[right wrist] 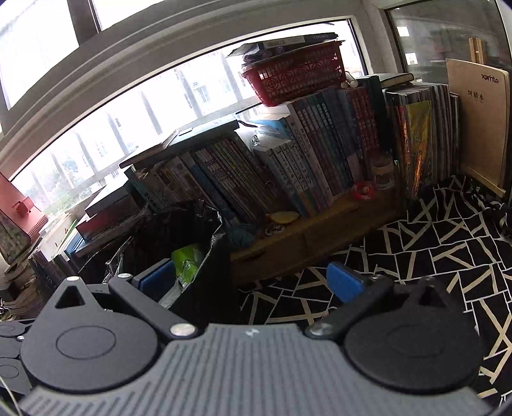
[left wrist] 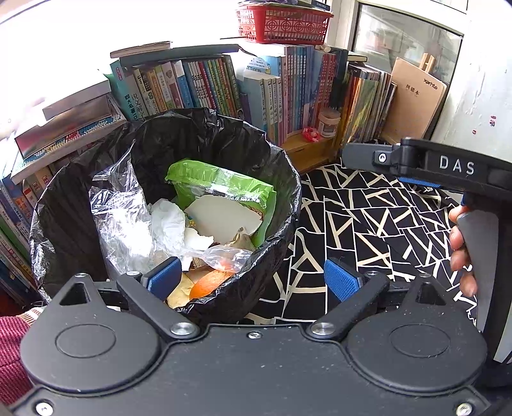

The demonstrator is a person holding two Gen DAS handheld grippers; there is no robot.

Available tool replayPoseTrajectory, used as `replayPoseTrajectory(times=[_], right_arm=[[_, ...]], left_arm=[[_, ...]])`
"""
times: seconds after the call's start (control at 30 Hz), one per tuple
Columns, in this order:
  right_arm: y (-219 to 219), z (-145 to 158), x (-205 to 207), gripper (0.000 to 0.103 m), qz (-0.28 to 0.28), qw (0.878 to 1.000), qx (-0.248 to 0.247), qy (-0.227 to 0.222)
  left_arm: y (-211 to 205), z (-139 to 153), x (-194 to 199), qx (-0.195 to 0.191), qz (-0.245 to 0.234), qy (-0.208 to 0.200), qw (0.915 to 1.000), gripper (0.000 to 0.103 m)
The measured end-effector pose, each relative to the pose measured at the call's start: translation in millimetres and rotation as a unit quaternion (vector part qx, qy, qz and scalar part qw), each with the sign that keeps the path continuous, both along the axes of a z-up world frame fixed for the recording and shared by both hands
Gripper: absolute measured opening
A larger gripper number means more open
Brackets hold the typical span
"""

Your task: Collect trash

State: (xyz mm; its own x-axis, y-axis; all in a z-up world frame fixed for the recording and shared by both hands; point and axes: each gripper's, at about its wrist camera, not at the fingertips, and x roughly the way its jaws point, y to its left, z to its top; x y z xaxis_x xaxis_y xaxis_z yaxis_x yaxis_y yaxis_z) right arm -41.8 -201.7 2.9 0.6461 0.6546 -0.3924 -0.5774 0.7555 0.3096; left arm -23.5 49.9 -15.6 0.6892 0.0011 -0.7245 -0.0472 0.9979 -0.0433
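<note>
The left gripper (left wrist: 252,278) hangs over the near rim of the trash bin (left wrist: 281,179), its 2 blue-padded fingers (left wrist: 340,281) spread wide with nothing between them. The left finger sits above the bin's contents; the right finger sits above the black-and-white patterned cloth (left wrist: 384,224) just beside the bin.

The bin is lined with a black bag (left wrist: 204,128) and stands on the patterned cloth, against a row of upright books (left wrist: 288,92). Inside it lie:
- a green snack wrapper (left wrist: 220,185), propped against the far wall;
- a torn white piece of card or paper (left wrist: 220,214), in front of the wrapper;
- crumpled clear plastic film (left wrist: 121,217), on the left side;
- orange peel (left wrist: 208,283), at the near edge.

The right gripper (right wrist: 252,284) is likewise released and empty, its 2 fingers (right wrist: 344,283) apart. In the left wrist view, its body marked "DAS" (left wrist: 454,164) sits to the right of the bin, above the cloth, held by a hand (left wrist: 462,252) on the grip. In the right wrist view, the bin (right wrist: 179,236) appears at lower left, with the green wrapper (right wrist: 187,260) visible inside.

A red basket (left wrist: 283,25) rests on top of the books. A small white jar (left wrist: 328,121) stands on the wooden shelf (left wrist: 307,150) in front of the books.
</note>
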Motion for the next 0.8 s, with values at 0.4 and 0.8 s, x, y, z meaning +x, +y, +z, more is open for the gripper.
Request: replayPoseTrajectory(times=[0.4,0.8], right_arm=[[-6,-29,24,0.103,-0.027,0.996,0.027,0.079],[10,-55,36,0.103,-0.008,0.985,-0.011,0.17]], left_arm=[[2,-3,0,0.001,0.007,0.002,1.0,0.1],[7,-5,2,-0.006,0.018,0.006,0.9998,0.102]])
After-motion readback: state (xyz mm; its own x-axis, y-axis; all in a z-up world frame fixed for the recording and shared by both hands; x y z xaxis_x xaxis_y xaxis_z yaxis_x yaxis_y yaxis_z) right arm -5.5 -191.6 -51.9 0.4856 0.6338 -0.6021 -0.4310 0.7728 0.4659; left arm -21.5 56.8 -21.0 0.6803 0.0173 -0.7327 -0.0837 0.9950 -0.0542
